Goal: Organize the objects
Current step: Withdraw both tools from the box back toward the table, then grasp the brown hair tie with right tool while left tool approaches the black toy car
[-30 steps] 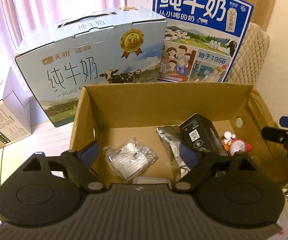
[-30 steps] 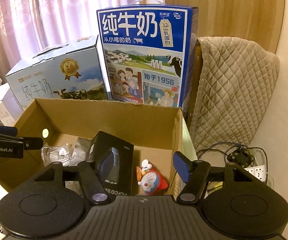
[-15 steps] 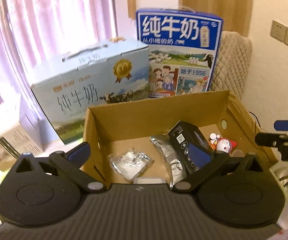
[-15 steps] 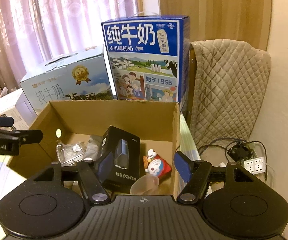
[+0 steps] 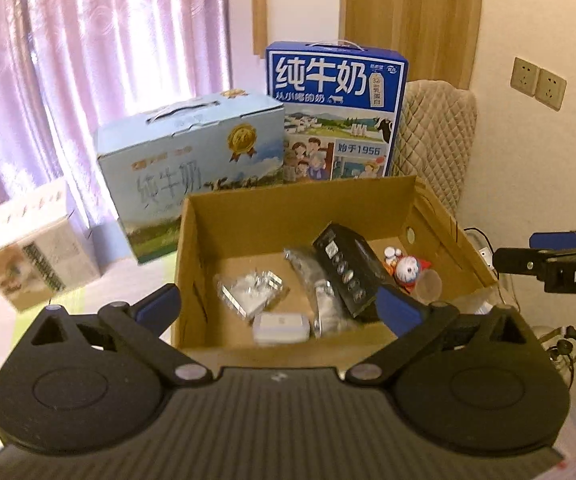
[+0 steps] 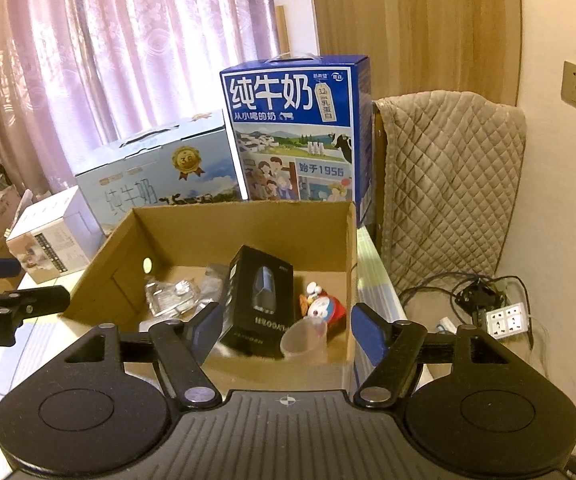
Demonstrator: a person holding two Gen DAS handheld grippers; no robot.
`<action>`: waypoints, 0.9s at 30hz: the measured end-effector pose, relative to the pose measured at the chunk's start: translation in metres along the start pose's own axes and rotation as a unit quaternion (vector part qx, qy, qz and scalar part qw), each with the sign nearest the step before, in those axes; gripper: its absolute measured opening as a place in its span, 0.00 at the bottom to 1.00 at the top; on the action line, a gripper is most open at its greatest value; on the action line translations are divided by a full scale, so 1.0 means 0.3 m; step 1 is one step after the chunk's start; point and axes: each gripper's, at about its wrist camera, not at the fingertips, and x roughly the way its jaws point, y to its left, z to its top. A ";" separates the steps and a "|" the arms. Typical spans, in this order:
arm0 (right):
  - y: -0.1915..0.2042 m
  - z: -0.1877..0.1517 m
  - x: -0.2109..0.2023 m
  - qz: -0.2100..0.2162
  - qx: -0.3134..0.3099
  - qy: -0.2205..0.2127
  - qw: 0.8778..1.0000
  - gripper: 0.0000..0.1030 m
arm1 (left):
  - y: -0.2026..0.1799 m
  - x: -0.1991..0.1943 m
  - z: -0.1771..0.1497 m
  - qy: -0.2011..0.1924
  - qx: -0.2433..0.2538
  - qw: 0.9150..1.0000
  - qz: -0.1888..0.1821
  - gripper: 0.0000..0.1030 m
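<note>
An open cardboard box sits on the table. Inside lie a black product box, a clear plastic packet, a silver foil pouch, a small white case, a Doraemon toy and a clear plastic cup. My left gripper is open and empty, above the box's near wall. My right gripper is open and empty, above the box's near right part. Each gripper shows at the other view's edge.
A light blue milk carton and a tall dark blue milk carton stand behind the box. A white carton stands left. A quilted chair cover, cables and a power strip lie right.
Both grippers have pulled back and up from the box, which now looks smaller and farther. The white case and the plastic cup have come into view. Both stay open.
</note>
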 end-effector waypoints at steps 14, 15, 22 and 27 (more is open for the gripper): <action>0.044 -0.242 -0.084 0.033 0.006 0.077 0.997 0.67 | 0.059 -0.162 -0.246 0.060 -0.056 0.997 0.002 0.99; 0.043 -0.266 -0.084 0.037 0.012 0.087 0.995 0.67 | 0.062 -0.168 -0.270 0.066 -0.057 0.996 0.004 0.99; 0.037 -0.387 -0.097 0.043 0.024 0.138 0.989 0.67 | 0.090 -0.218 -0.394 0.079 -0.062 0.995 0.017 0.99; 0.043 -0.447 -0.106 0.048 0.019 0.157 0.986 0.67 | 0.107 -0.246 -0.460 0.093 -0.071 0.993 0.026 0.99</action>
